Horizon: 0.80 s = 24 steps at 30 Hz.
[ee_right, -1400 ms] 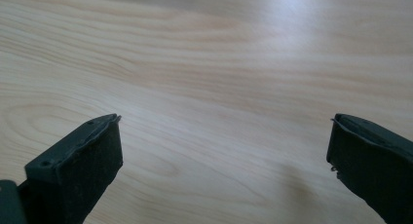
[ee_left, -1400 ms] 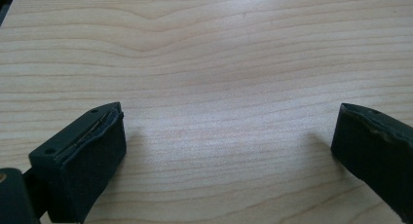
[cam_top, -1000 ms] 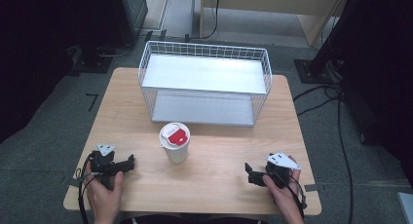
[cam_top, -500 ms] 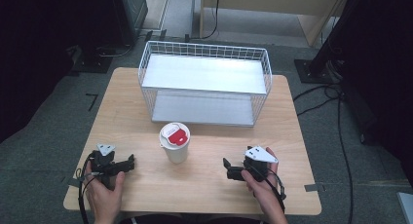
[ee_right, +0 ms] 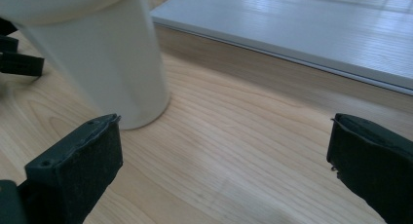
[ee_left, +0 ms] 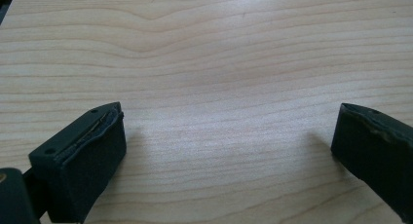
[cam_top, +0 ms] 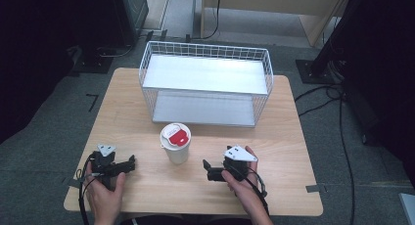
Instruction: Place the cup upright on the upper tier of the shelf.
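Work is at its start: the right claw [cam_top: 207, 169], jaws spread and holding nothing, sits just beside the white cup [cam_top: 175, 143], which stands upright near the surface's [cam_top: 293, 151] front edge, ungrasped. The left claw [cam_top: 128, 164] rests spread near the front-left corner. The high view adds the cup's red-labelled lid and the wire basket [cam_top: 205, 83] along the far edge; the right gripper view shows the cup wall [ee_right: 104, 58] close to 1 jaw.
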Motion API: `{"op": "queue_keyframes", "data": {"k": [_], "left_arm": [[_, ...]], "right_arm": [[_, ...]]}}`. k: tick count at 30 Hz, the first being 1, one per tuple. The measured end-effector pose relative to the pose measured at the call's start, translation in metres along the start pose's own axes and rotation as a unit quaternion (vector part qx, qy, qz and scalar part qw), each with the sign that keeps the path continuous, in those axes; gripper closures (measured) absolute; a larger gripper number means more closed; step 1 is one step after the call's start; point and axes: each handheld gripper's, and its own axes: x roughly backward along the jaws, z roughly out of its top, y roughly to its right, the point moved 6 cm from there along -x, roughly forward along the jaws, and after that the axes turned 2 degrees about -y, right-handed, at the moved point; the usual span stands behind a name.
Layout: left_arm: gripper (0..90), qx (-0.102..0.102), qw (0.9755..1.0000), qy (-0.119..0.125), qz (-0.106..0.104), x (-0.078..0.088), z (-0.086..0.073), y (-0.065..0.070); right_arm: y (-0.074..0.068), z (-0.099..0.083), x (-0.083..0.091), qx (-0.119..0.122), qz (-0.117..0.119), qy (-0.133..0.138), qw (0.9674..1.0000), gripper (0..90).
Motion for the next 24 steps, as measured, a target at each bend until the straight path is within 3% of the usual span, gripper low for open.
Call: {"op": "queue_keyframes", "data": {"k": [24], "left_arm": [[0.0,0.0,1.0,0.0,0.0,0.0,0.0,0.0]], "right_arm": [[-0.048,0.013,-0.034,0.003,0.053,0.013,0.9985,0.0]]}}
